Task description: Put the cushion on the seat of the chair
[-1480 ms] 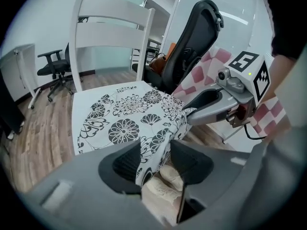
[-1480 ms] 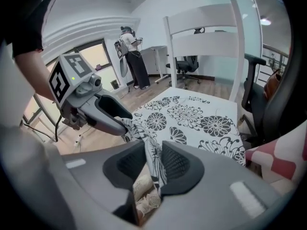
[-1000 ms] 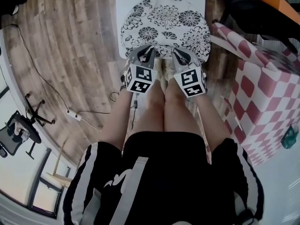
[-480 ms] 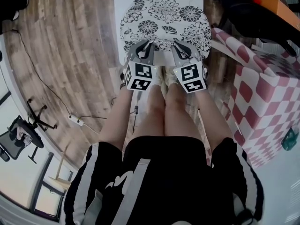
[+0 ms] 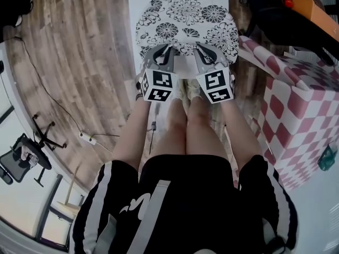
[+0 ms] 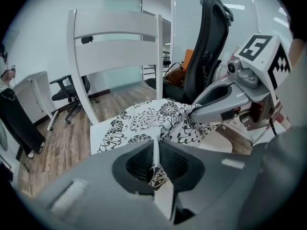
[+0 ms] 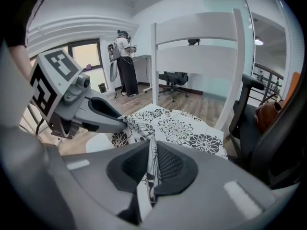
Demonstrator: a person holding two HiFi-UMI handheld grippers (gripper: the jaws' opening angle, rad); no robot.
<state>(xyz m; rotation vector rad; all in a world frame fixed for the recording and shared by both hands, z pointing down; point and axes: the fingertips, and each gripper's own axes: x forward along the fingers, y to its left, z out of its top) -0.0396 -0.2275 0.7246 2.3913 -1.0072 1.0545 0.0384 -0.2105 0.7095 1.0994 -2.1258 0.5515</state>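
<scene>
Head view: the cushion point(image 5: 185, 20), black flowers on white, covers most of the chair point(image 5: 133, 41) seat. My left gripper point(image 5: 164, 51) bites the cushion's near edge toward the chair's left side. My right gripper point(image 5: 204, 52) bites the same edge toward its right side. A red-and-white checked box point(image 5: 302, 105) stands just right of the chair, and wooden floor point(image 5: 74, 62) lies to its left.

Left gripper view: my jaws are pressed almost together on a thin fold of the cushion's point(image 6: 144, 121) cover. The far part of the cushion looks to lie on the seat, with the chair's white slatted back point(image 6: 120, 51) rising behind it. The tip of my right gripper point(image 6: 197, 109) pinches the edge nearer the chair's right side. A black office chair point(image 6: 208, 42) stands behind the chair on that side.

Right gripper view: these jaws, too, clamp a fold of the cover point(image 7: 182, 128). My left gripper point(image 7: 122, 121) nips the edge toward the chair's left. A person point(image 7: 125, 66) stands far behind the chair.
</scene>
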